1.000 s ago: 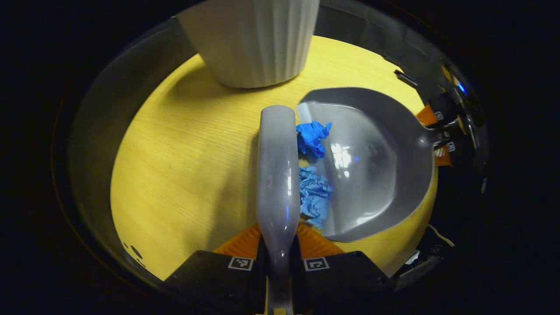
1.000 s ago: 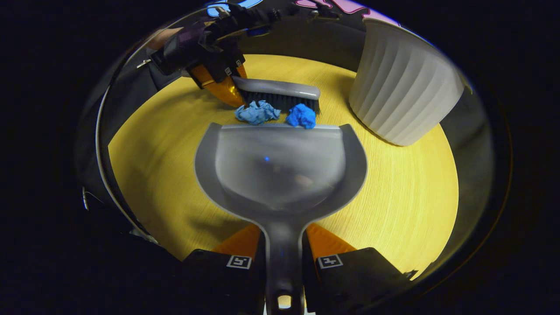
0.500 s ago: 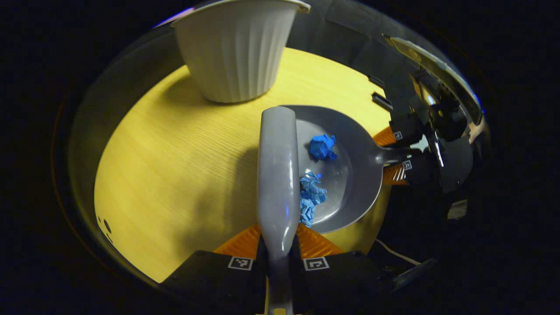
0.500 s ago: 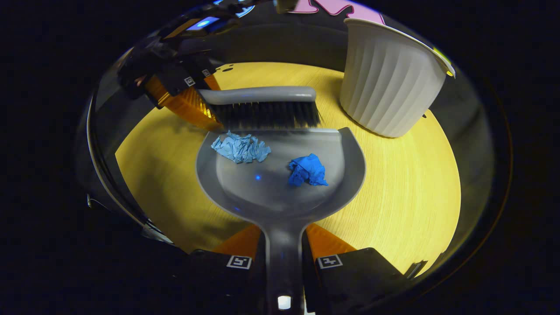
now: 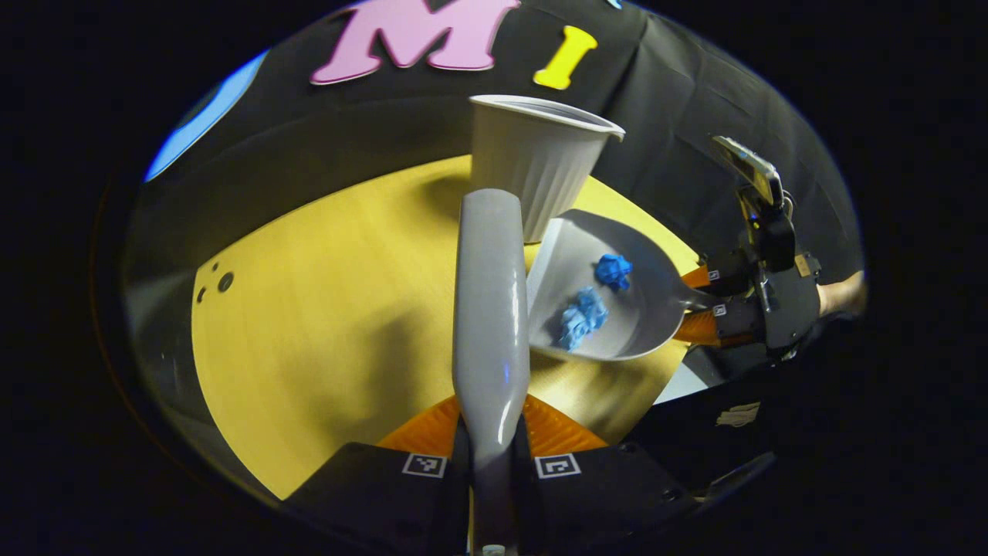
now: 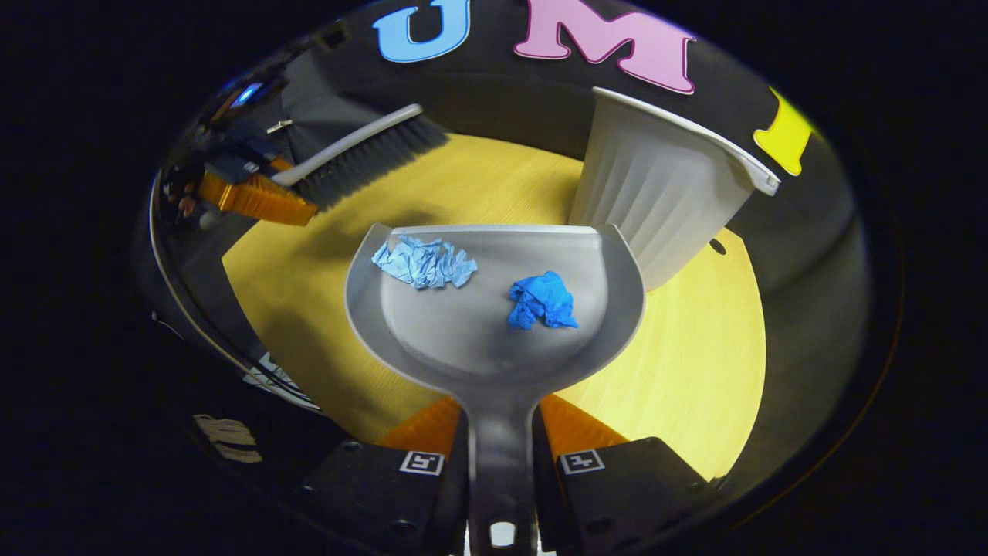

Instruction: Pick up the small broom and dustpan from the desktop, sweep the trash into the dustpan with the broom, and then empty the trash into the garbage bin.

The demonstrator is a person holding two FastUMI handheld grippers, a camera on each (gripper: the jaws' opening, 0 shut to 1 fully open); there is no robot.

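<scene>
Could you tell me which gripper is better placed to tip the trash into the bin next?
Right. The right gripper holds the dustpan with both paper wads inside, beside the bin; the left gripper holds the broom.

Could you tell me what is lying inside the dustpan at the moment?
Two crumpled blue paper scraps lie apart inside the dustpan. Nothing else shows on its bare floor.

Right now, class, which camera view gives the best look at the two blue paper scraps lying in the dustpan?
The right gripper view: both blue paper scraps lie well apart in the open dustpan. The left gripper view shows them smaller and farther off.
</scene>
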